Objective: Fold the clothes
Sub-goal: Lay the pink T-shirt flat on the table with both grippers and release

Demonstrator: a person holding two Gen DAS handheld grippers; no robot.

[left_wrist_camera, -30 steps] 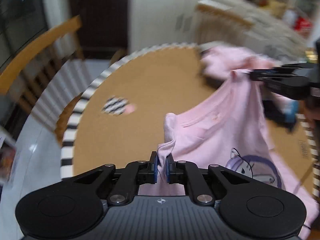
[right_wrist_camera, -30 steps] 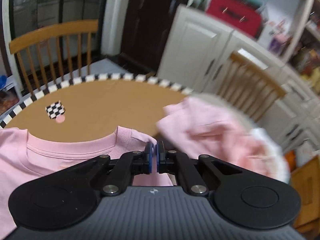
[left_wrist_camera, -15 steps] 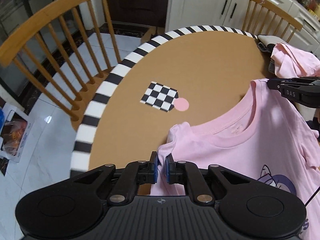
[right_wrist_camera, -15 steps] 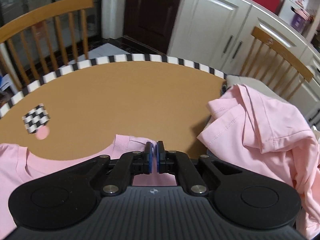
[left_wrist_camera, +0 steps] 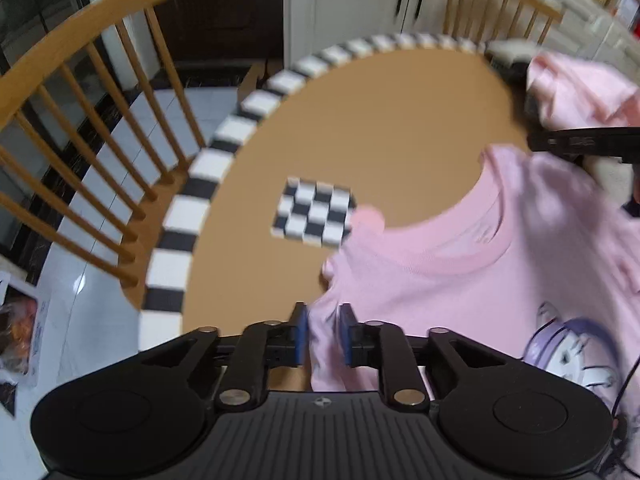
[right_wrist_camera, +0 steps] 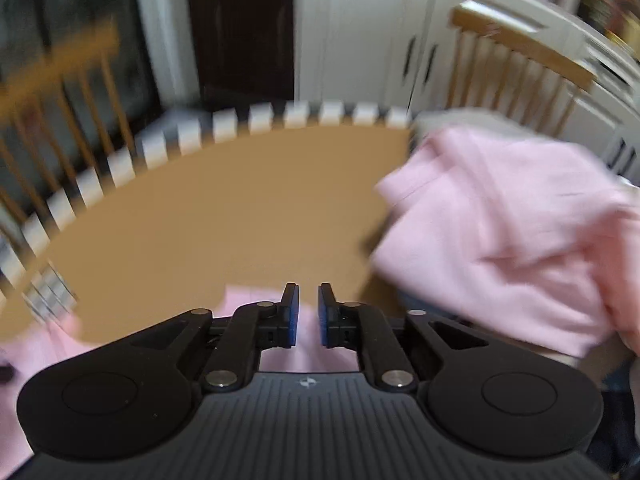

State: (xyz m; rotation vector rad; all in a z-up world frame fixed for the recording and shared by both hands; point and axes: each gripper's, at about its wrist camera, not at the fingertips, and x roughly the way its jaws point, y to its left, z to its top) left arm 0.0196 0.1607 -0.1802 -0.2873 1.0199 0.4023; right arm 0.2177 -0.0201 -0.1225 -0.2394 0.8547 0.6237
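Brown round tabletop (left_wrist_camera: 380, 120) with black-and-white checked rim, wooden chairs (left_wrist_camera: 80, 128) behind it on the left and far side. Pink T-shirt (left_wrist_camera: 460, 288) spread print-up over the near right part of the tabletop, neckline toward the far edge, purple cartoon print (left_wrist_camera: 568, 344) toward the person, hem out of frame. Long axis from collar back toward the person; shoulder line across, from one claw to the other. No fold visible in the part on show. Second pink garment (right_wrist_camera: 500, 220) in a crumpled heap at the far right edge, apart from the flat shirt, unfolded. Left claw (left_wrist_camera: 323, 334) at the shirt's left shoulder or sleeve end, pads parted, a tuck of pink cloth standing loose in the gap, not visibly pinched; read as released. Right claw (right_wrist_camera: 308, 316) at the opposite shoulder, seen side-on in the left view just past the collar, pads likewise parted with clear tabletop between the tips and pink cloth below; released too. Each claw nearest its own shoulder, neither closer to the body of the shirt. Checkered marker square (left_wrist_camera: 316, 212) with a small pink dot just beyond the left shoulder, touching or nearly so. Heavy motion blur in both views, so fine cloth edges hard to judge.
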